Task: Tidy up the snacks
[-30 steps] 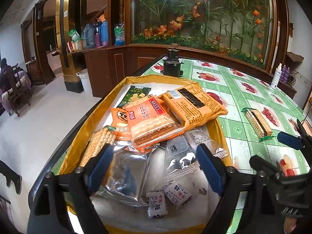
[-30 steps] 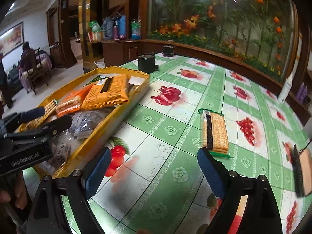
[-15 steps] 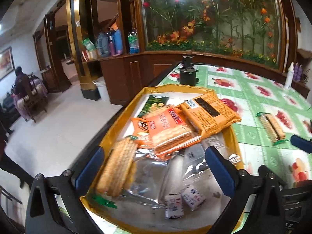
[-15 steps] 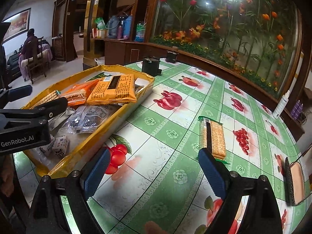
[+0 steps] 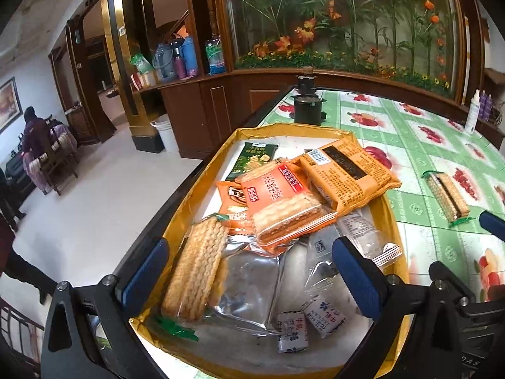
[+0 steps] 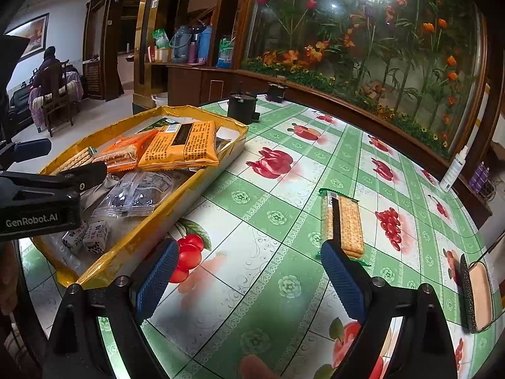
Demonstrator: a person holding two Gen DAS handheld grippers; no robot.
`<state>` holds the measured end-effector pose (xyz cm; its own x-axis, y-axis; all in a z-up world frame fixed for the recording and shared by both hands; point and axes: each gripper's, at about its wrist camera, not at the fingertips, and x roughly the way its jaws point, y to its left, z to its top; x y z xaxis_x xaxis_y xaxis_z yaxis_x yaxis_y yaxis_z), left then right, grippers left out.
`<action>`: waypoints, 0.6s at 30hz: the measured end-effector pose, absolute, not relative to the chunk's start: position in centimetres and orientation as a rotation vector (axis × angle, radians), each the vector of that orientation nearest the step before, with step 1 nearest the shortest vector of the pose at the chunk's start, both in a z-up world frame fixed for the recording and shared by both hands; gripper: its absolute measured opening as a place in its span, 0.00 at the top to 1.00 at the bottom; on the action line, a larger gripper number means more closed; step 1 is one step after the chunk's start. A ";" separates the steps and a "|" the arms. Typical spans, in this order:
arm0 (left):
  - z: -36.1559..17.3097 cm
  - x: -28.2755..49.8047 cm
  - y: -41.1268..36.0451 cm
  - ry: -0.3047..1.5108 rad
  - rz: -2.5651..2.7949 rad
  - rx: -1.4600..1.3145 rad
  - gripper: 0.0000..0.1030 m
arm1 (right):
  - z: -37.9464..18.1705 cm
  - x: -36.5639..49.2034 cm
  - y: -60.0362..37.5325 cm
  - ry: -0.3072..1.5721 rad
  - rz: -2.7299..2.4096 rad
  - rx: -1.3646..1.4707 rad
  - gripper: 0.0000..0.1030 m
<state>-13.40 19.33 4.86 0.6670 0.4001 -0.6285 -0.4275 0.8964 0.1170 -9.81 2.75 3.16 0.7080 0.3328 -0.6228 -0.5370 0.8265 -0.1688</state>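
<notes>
A yellow tray (image 5: pixel 391 230) (image 6: pixel 151 230) holds several snack packs. A long cracker pack (image 5: pixel 195 268) lies free at its left side, beside orange packs (image 5: pixel 281 202) (image 6: pixel 180 145) and small wrapped sweets (image 5: pixel 306 322). My left gripper (image 5: pixel 251 276) (image 6: pixel 77 158) hovers over the tray's near end, open wide, with nothing pressed between its pads. A second cracker pack (image 5: pixel 446 195) (image 6: pixel 342 221) lies on the green tablecloth to the right of the tray. My right gripper (image 6: pixel 251 281) is open above the cloth, and its right finger (image 6: pixel 344 281) is just in front of that pack.
A flat snack pack (image 6: pixel 476 293) lies at the table's right edge. Two dark pots (image 6: pixel 241 107) (image 5: pixel 306 112) stand beyond the tray. A white bottle (image 6: pixel 454 170) stands at the far right. The tray sits along the table's left edge (image 5: pixel 176 202), with floor below it.
The left jaws have spread wider and drawn back from the long cracker pack, which now lies free in the tray. The left view has swung left. The right gripper barely moved.
</notes>
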 end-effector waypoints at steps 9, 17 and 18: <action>4.9 -13.5 18.6 0.688 0.520 0.022 0.00 | 3.0 -9.8 2.8 0.617 0.491 -0.358 0.09; 4.9 -13.6 18.4 0.691 0.534 0.030 0.00 | 3.0 -9.8 2.9 0.617 0.491 -0.358 0.09; 4.9 -13.6 18.4 0.691 0.533 0.030 0.00 | 2.9 -9.8 2.9 0.618 0.491 -0.358 0.09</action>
